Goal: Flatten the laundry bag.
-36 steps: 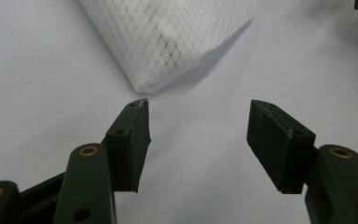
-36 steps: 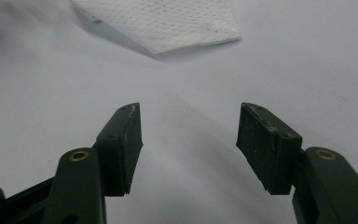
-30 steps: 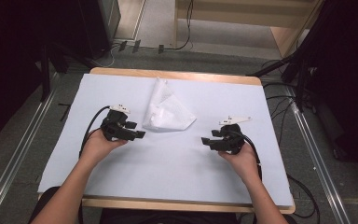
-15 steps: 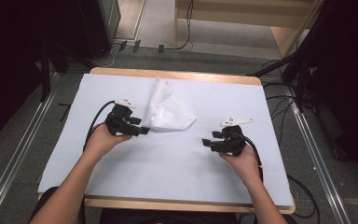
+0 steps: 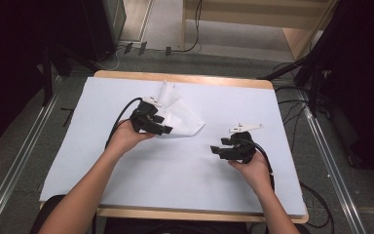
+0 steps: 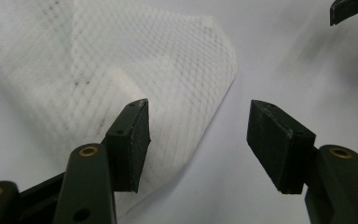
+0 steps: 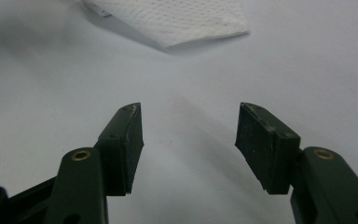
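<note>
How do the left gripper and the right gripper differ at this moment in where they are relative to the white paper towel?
The left gripper is at the paper towel, one jaw over its edge; the right gripper is apart from it, over bare white table cover. In the high view the left gripper sits farther from the person than the right gripper. Both have open jaws and hold nothing.

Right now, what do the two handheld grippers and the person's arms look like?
Both the left gripper and right gripper are black, each with two flat rectangular jaw pads on arms with brass-coloured rivets. A black cable trails from each. A whitish plate tops each. The forearms are bare, with no sleeves visible.
</note>
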A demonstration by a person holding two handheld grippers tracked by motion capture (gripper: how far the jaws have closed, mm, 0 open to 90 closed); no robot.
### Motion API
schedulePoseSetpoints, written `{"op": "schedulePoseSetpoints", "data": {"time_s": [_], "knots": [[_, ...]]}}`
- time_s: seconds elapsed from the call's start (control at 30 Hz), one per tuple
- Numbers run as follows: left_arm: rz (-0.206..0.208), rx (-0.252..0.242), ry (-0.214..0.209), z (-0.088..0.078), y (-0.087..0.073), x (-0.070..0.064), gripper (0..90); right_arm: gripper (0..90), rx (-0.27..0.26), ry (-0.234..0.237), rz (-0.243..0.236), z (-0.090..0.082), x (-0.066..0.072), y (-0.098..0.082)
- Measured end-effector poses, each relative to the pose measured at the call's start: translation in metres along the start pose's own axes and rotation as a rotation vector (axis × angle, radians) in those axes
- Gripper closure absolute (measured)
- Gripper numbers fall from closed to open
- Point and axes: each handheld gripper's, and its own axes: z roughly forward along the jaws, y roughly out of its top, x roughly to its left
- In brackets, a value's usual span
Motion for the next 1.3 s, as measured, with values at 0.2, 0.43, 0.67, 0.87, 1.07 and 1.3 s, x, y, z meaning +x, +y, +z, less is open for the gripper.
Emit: {"op": "schedulePoseSetpoints", "data": {"time_s": [0.2,0.43,0.67,0.87,1.07,1.3], "knots": [[0.018,0.01,-0.009,0.024,0.002,0.005,38.7,42.7,0.004,-0.001,0.001,0.001,0.0,0.0],[0.009,0.016,-0.033,0.042,-0.004,0.014,36.1,42.7,0.01,-0.005,0.004,0.0,0.0,-0.001],[0.014,0.017,-0.012,0.05,-0.009,0.014,40.9,42.7,0.009,-0.005,0.002,0.0,0.0,-0.002],[0.022,-0.003,0.037,0.049,-0.012,0.016,59.0,42.7,0.012,-0.007,0.002,0.0,0.0,-0.002],[-0.038,0.001,0.039,0.048,-0.014,0.021,83.5,42.8,0.012,-0.006,0.003,0.0,0.0,-0.002],[-0.114,-0.08,0.027,0.027,-0.011,0.025,90.0,42.9,0.02,-0.003,-0.002,0.003,0.0,-0.002]]}}
